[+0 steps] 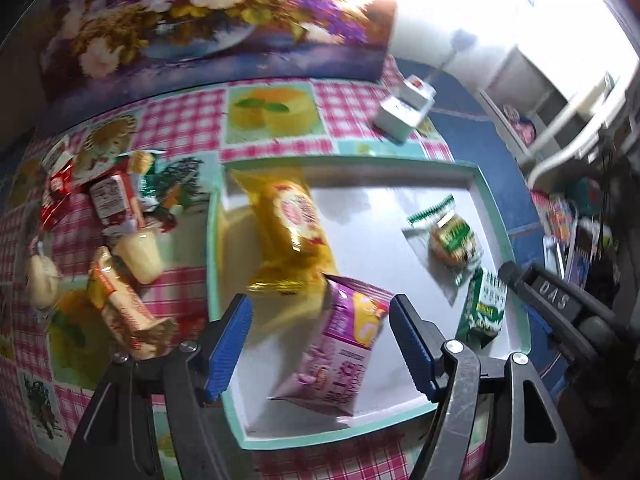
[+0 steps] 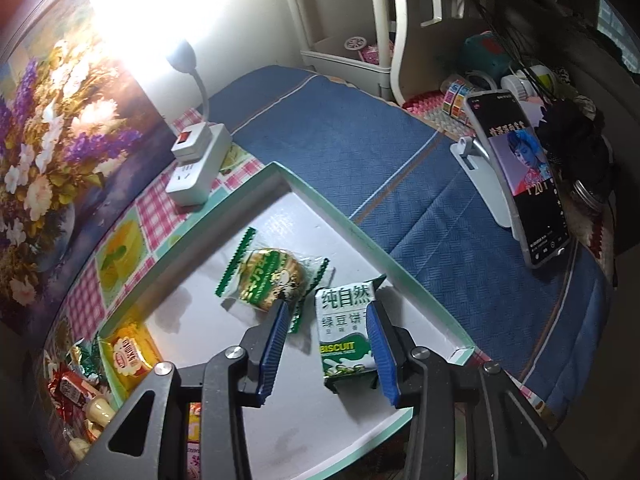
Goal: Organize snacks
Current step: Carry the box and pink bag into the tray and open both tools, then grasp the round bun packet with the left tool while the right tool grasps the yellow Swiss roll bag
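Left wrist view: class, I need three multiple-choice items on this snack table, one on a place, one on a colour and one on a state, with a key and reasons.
1. Where does the power strip lie?
A. inside the tray
B. on the checked cloth, outside the tray
C. on the floor

2. What colour is the tray's rim?
A. red
B. black
C. teal

3. How does the left gripper stand?
A. open, with the pink packet between its fingers
B. shut on a spoon
C. shut and empty

Key: B, it sits on pink checks beyond the tray's far rim; C, a teal band frames the white floor; A, the blue pads stand wide apart either side of the packet.
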The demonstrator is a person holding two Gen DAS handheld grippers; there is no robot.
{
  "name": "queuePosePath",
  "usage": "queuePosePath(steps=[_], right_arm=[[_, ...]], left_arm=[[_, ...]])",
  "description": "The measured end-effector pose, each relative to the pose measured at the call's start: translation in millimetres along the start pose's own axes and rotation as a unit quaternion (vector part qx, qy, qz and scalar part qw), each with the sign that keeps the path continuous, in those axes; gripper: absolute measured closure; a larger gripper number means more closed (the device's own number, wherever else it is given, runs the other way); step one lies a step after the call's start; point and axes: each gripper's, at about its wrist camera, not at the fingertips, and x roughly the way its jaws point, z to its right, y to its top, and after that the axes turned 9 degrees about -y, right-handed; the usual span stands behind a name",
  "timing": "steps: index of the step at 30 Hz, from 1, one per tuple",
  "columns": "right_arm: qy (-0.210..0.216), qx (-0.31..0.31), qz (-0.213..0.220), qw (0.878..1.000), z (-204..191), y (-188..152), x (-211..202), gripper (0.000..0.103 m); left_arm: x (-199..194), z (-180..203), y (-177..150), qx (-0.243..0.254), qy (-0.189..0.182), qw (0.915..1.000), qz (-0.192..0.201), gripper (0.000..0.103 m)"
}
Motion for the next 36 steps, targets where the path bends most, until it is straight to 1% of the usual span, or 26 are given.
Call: queuePosePath(steps=[3, 4, 5, 6, 7, 9, 10, 12, 13, 14, 15, 16, 18, 21, 23, 25, 27, 29, 31, 34, 36], right_arm=[[0.006, -0.011, -0.001, 1.0, -6.0, -2.1, -0.4, 0.058], [0.011, -0.016, -0.003, 1.0, -8.4, -3.0, -0.2, 0.056], [0.019, -0.021, -0.005, 1.0, -11.3, -4.3, 0.2, 0.044], [0.026, -0.028, -0.006, 0.999, -15.1, -6.0, 0.6, 0.028], [0.032, -0.036, -0.007, 0.999, -19.1, -7.7, 0.4, 0.024], [0.041, -0.055, -0.006, 0.998, -29.7, -12.7, -0.4, 0.023], [0.045, -0.064, -0.005, 0.997, -34.5, -14.8, -1.0, 0.023], [0.052, -0.085, -0.004, 0.995, -45.7, -21.2, -2.6, 0.019], [0.056, -0.095, -0.004, 0.994, -50.5, -24.2, -3.2, 0.018], [0.061, -0.104, -0.004, 0.993, -55.3, -27.2, -3.9, 0.017], [0.065, -0.112, -0.003, 0.992, -59.7, -30.6, -4.9, 0.015], [0.069, -0.121, -0.002, 0.99, -64.0, -33.8, -5.7, 0.013], [0.076, -0.138, 0.003, 0.988, -72.8, -40.5, -8.1, 0.0], [0.085, -0.162, 0.015, 0.983, -84.7, -48.1, -15.0, 0.0], [0.096, -0.175, 0.023, 0.98, -91.0, -51.6, -20.1, 0.0], [0.111, -0.183, 0.032, 0.976, -96.6, -54.1, -26.0, 0.0], [0.12, -0.196, 0.055, 0.972, -103.0, -57.4, -35.0, 0.0], [0.134, -0.206, 0.068, 0.967, -109.3, -60.2, -41.5, 0.0], [0.16, -0.214, 0.068, 0.961, -116.8, -65.2, -46.3, 0.0], [0.174, -0.234, 0.063, 0.954, -130.0, -75.3, -50.8, 0.0], [0.193, -0.254, 0.055, 0.946, -140.7, -84.2, -53.3, 0.0]], left_arm=[[-9.7, -23.3, 4.0, -0.041, 0.002, 0.9991, 0.011, 0.029], [-11.0, -29.1, 4.5, -0.05, 0.007, 0.9986, 0.012, 0.023], [-13.4, -40.6, 5.3, -0.066, 0.02, 0.9975, 0.016, 0.016], [-15.4, -50.0, 5.3, -0.076, 0.033, 0.9963, 0.021, 0.014], [-17.5, -60.1, 4.8, -0.088, 0.047, 0.9947, 0.025, 0.012], [-21.4, -81.2, 3.1, -0.117, 0.07, 0.9902, 0.03, 0.012], [-23.3, -93.2, 1.7, -0.134, 0.078, 0.9873, 0.033, 0.011], [-27.3, -114.5, -1.4, -0.168, 0.088, 0.9812, 0.037, 0.009], [-30.7, -129.1, -3.7, -0.193, 0.094, 0.9758, 0.041, 0.008], [-33.5, -138.3, -7.0, -0.207, 0.097, 0.9724, 0.045, 0.008], [-36.3, -147.1, -8.9, -0.221, 0.1, 0.9688, 0.049, 0.008], [-40.9, -159.8, -11.9, -0.242, 0.104, 0.9632, 0.055, 0.008], [-49.0, -176.7, -17.4, -0.269, 0.111, 0.9542, 0.067, 0.008], [-56.9, -194.1, -20.9, -0.303, 0.126, 0.9409, 0.082, 0.007], [-62.3, -204.8, -23.4, -0.314, 0.13, 0.9358, 0.092, 0.006], [-66.6, -211.0, -24.4, -0.315, 0.138, 0.9339, 0.098, 0.005], [-73.3, -217.7, -25.4, -0.313, 0.146, 0.9319, 0.111, 0.005], [-82.0, -222.6, -26.4, -0.312, 0.153, 0.9288, 0.13, 0.005], [-88.8, -228.8, -27.3, -0.315, 0.158, 0.9255, 0.139, 0.005], [-96.8, -238.0, -29.7, -0.321, 0.162, 0.9213, 0.148, 0.005], [-96.8, -243.1, -30.4, -0.324, 0.162, 0.9212, 0.142, 0.005]])
